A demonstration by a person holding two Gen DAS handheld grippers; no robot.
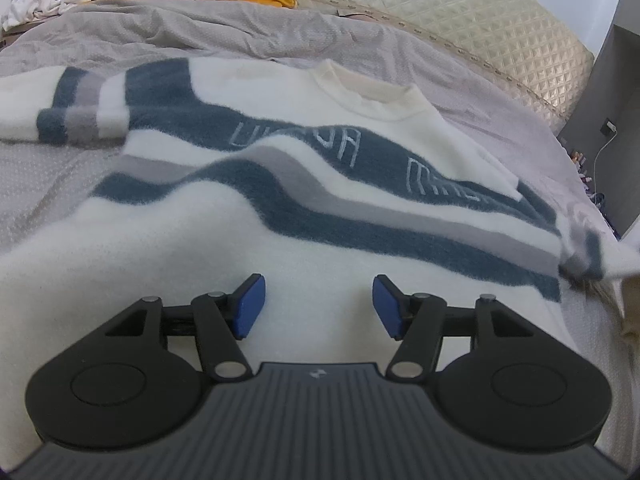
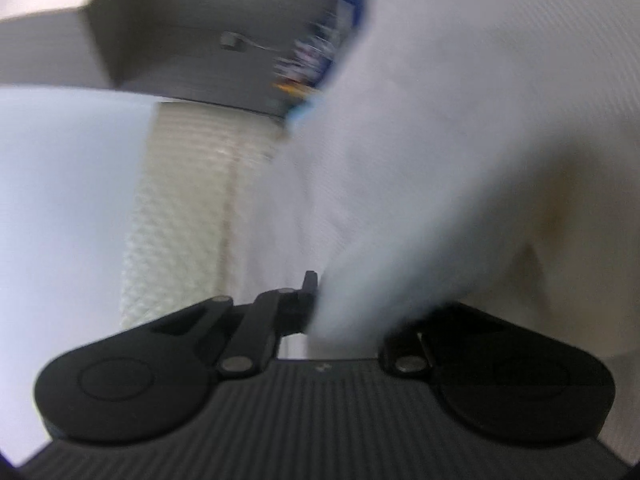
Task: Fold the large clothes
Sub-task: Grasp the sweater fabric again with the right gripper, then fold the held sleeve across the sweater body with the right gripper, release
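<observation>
Sweater [image 1: 280,184] white, blue-grey stripes; right tool [image 2: 344,308] apparently gripping it.

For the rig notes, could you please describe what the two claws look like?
The left claw has matte black linkage arms with silver pivot pins, round black discs, blue pads and a ribbed grey base with a small logo. The right claw matches; its pads are hidden.
</observation>
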